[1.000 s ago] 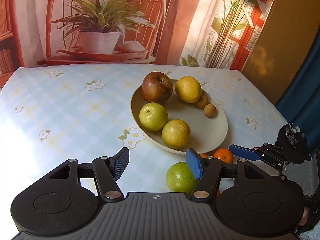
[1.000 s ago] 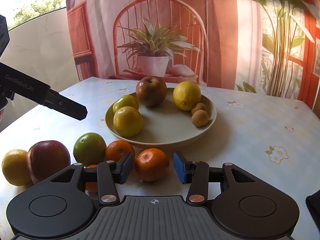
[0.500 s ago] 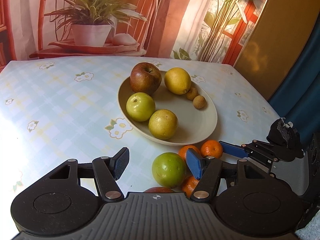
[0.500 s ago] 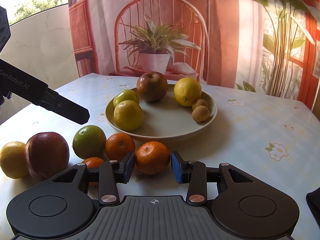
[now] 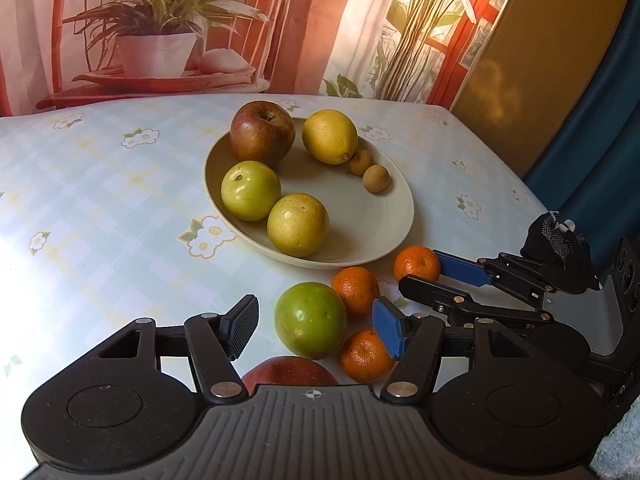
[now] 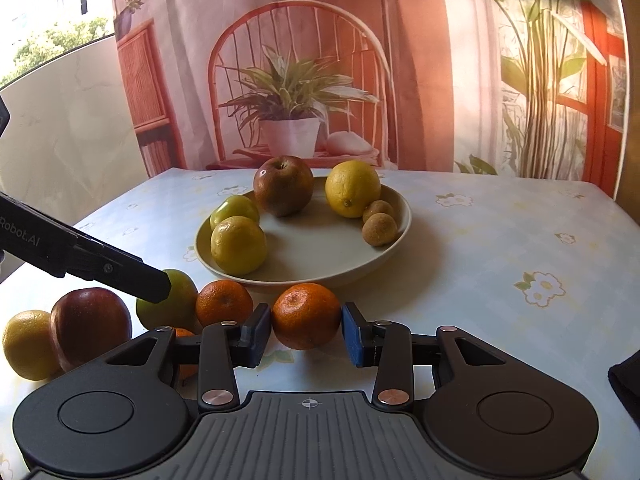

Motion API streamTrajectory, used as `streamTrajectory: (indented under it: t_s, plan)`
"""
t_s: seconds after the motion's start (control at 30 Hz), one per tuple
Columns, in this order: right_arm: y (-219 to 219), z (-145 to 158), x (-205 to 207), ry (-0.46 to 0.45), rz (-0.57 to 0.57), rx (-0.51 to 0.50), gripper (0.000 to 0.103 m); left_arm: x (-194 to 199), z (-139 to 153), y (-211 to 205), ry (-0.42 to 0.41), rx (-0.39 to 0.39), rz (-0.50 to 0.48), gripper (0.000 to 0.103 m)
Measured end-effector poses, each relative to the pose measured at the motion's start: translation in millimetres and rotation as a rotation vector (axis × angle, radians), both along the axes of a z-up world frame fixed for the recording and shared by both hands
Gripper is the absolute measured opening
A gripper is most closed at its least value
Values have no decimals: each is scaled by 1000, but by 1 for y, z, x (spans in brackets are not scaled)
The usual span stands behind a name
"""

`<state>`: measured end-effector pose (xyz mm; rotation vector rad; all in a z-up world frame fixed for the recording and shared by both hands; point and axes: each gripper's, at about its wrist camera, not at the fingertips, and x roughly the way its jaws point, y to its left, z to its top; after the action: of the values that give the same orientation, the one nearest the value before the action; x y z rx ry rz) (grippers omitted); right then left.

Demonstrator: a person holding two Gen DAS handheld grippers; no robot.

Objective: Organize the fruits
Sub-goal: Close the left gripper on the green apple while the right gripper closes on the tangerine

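A cream plate [image 5: 400, 216] [image 6: 320, 252] holds a red apple [image 5: 262, 132], a lemon [image 5: 329, 136], two yellow-green fruits and two small brown ones. In front of it lie loose fruits. My right gripper [image 6: 306, 334] [image 5: 420, 271] has both pads against an orange mandarin [image 6: 306, 316] [image 5: 416, 264] resting on the table. My left gripper [image 5: 316, 328] is open around a green fruit [image 5: 310, 320] [image 6: 182, 292], with gaps on both sides. Two more mandarins [image 5: 355, 290] [image 5: 366, 356], a second red apple [image 6: 90, 326] and a yellow-orange fruit [image 6: 26, 344] lie beside it.
The flowered tablecloth [image 5: 100, 208] spreads bare to the left and behind the plate. A printed backdrop of a chair and plant [image 6: 292, 120] stands at the table's far edge. A dark blue curtain [image 5: 592, 152] hangs past the right edge.
The right gripper's jaws have narrowed onto the mandarin. The left gripper has tipped downward, so the green fruit now sits between its fingers and more loose fruit shows.
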<state>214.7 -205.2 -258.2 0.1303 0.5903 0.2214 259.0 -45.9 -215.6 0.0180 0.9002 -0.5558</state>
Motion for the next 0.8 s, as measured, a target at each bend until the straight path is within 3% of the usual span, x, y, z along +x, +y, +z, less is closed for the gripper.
streamTrajectory:
  t_s: [0.43,0.67,0.8]
  plan:
    - [-2,-2,1,7,-6,8,35,11,-14,-1,54,9,5,64]
    - [-2,-2,2,8,-5,5,35,16,-20,1,81,-19,5,49]
    - [-2,-3,2,10,-4,6,35,15,-20,0,73,-14,-4,47]
